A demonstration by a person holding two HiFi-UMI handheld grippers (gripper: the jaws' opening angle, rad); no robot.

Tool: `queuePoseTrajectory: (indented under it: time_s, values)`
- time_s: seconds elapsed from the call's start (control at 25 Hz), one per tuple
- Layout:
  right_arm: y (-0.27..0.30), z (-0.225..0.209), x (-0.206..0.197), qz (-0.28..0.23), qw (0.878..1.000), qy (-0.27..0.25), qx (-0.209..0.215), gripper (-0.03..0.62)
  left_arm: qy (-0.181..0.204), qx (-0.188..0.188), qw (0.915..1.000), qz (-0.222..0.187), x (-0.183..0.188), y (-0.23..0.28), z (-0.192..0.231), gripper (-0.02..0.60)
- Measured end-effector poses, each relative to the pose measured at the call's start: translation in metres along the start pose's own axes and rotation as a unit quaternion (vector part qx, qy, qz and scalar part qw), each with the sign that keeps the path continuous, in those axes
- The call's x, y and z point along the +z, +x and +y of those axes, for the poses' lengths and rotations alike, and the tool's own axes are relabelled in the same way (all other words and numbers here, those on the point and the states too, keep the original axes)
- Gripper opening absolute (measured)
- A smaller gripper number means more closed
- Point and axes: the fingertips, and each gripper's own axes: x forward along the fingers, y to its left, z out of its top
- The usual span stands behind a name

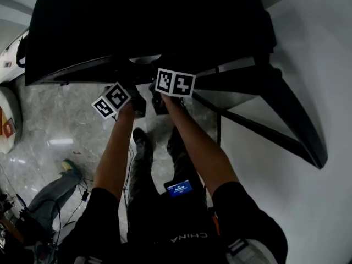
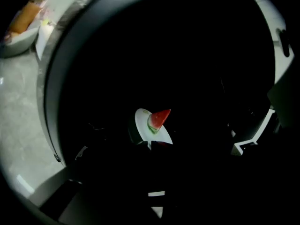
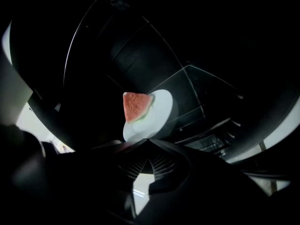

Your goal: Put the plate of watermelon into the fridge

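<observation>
The word "CHINA" stood upside down in pale letters on the person's dark garment [image 1: 187, 232], at six o'clock in the head view; print on the small blue screen [image 1: 180, 188] was illegible.

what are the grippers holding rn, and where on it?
Both hold the plate carrying the watermelon slice. The right gripper is shut on its near rim. The left gripper also looks shut on the near rim, though that view is dark.

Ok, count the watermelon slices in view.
1. The slice sits on the plate, which the left gripper and right gripper hold. The dark surroundings could hide more.
</observation>
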Motion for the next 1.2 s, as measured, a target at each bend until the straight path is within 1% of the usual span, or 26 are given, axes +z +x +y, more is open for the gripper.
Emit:
queuePoseTrajectory:
  time_s: [0.08, 0.12, 0.16, 0.28, 0.44, 0.6, 0.72, 0.8, 0.88, 0.96, 1.0, 1.12, 1.2]
  values:
    - [0.001, 0.001, 0.004, -0.001, 1.000, -0.016, -0.002, 0.017, 0.046, 0.018, 0.9985, 0.024, -0.001, 0.009, -0.004, 0.032]
    - [0.002, 0.002, 0.006, -0.002, 1.000, -0.023, -0.004, 0.017, 0.061, 0.026, 0.9973, 0.032, 0.000, 0.013, -0.005, 0.028]
    - [0.003, 0.002, 0.009, -0.004, 1.000, -0.027, -0.005, 0.017, 0.067, 0.031, 0.9966, 0.037, 0.001, 0.017, -0.006, 0.026]
    - [0.006, 0.002, 0.018, -0.006, 1.000, -0.027, -0.008, 0.017, 0.063, 0.033, 0.9966, 0.041, 0.004, 0.025, -0.008, 0.025]
    - [0.011, 0.001, 0.029, -0.004, 0.999, -0.039, -0.013, 0.017, 0.074, 0.034, 0.9955, 0.049, 0.007, 0.033, -0.009, 0.023]
    - [0.017, -0.001, 0.038, -0.003, 0.998, -0.053, -0.021, 0.017, 0.074, 0.037, 0.9951, 0.055, 0.011, 0.042, -0.010, 0.023]
    - [0.019, 0.001, 0.044, -0.001, 0.998, -0.064, -0.024, 0.017, 0.076, 0.034, 0.9939, 0.073, 0.017, 0.046, -0.012, 0.023]
    - [0.012, 0.004, 0.044, 0.001, 0.997, -0.070, -0.023, 0.017, 0.074, 0.011, 0.9930, 0.091, 0.015, 0.040, -0.021, 0.023]
    - [-0.007, 0.011, 0.031, 0.005, 0.997, -0.074, -0.017, 0.017, 0.080, -0.028, 0.9913, 0.100, 0.004, 0.020, -0.038, 0.023]
    - [-0.029, 0.021, 0.022, 0.004, 0.997, -0.078, -0.008, 0.017, 0.078, -0.070, 0.9902, 0.093, -0.004, -0.002, -0.058, 0.023]
    - [-0.038, 0.028, 0.023, -0.001, 0.997, -0.081, -0.002, 0.017, 0.079, -0.089, 0.9891, 0.087, -0.003, -0.010, -0.069, 0.023]
    - [-0.061, 0.054, 0.033, -0.012, 0.995, -0.097, 0.022, 0.017, 0.110, -0.133, 0.9825, 0.071, 0.007, -0.031, -0.099, 0.020]
    - [-0.071, 0.069, 0.038, -0.013, 0.993, -0.108, 0.041, 0.018, 0.136, -0.162, 0.9749, 0.071, 0.010, -0.044, -0.115, 0.020]
